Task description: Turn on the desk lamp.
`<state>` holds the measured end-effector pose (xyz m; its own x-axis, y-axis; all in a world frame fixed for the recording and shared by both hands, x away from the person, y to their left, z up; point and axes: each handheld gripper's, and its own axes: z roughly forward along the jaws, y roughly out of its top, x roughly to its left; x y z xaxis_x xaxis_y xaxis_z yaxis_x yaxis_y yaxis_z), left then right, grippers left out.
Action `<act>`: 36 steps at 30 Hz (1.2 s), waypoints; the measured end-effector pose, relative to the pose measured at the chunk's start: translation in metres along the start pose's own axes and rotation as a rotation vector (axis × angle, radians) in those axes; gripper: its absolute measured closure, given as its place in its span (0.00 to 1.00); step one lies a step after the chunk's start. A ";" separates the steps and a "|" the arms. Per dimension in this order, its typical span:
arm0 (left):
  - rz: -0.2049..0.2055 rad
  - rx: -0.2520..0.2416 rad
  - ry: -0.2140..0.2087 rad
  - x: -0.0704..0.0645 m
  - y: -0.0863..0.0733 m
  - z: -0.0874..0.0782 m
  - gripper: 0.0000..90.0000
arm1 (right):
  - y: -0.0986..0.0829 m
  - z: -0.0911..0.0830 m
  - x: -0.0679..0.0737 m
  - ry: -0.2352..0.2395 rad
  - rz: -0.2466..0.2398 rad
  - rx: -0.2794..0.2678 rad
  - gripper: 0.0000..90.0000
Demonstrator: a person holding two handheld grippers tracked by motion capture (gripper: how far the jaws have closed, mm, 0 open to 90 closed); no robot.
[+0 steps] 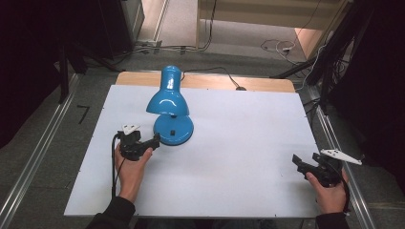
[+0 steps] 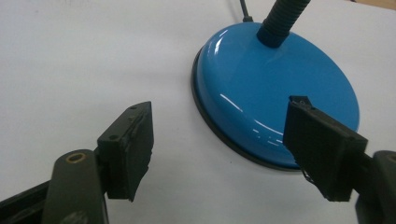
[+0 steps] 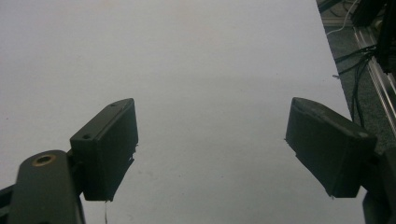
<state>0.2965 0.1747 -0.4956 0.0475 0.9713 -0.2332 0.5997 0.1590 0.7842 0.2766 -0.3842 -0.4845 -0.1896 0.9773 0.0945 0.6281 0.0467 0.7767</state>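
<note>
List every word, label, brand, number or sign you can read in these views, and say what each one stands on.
None can be read.
The blue lamp: its shade and base are plain, glossy blue, with no lettering.
The black switch on the base: too small to tell any mark.
The white table sheet: blank.
The left hand-held gripper and right hand-held gripper: bare black pads, no print.

Looks like a lab / recording setup, not a home. Bench is covered w/ a plain white sheet over a wood top, metal rails run along both sides on grey carpet floor, loose cables trail behind, dark stands and equipment crowd the edges. Bare, functional, no decor.
</note>
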 end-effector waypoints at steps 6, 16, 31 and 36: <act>-0.002 -0.006 -0.023 -0.005 0.003 0.003 0.33 | 0.000 0.000 0.000 0.000 0.004 0.001 0.17; 0.018 -0.009 -0.040 -0.012 0.007 0.011 0.41 | 0.000 0.000 0.000 0.004 0.002 -0.002 0.18; 0.072 -0.005 -0.064 -0.025 0.013 0.024 0.82 | 0.000 0.000 -0.001 0.010 0.009 -0.002 0.18; 0.083 -0.004 -0.068 -0.028 0.013 0.029 0.92 | 0.000 -0.001 -0.001 0.010 0.010 -0.006 0.19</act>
<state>0.3260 0.1440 -0.4954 0.1515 0.9669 -0.2055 0.5881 0.0789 0.8049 0.2766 -0.3856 -0.4839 -0.1910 0.9755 0.1089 0.6259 0.0356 0.7791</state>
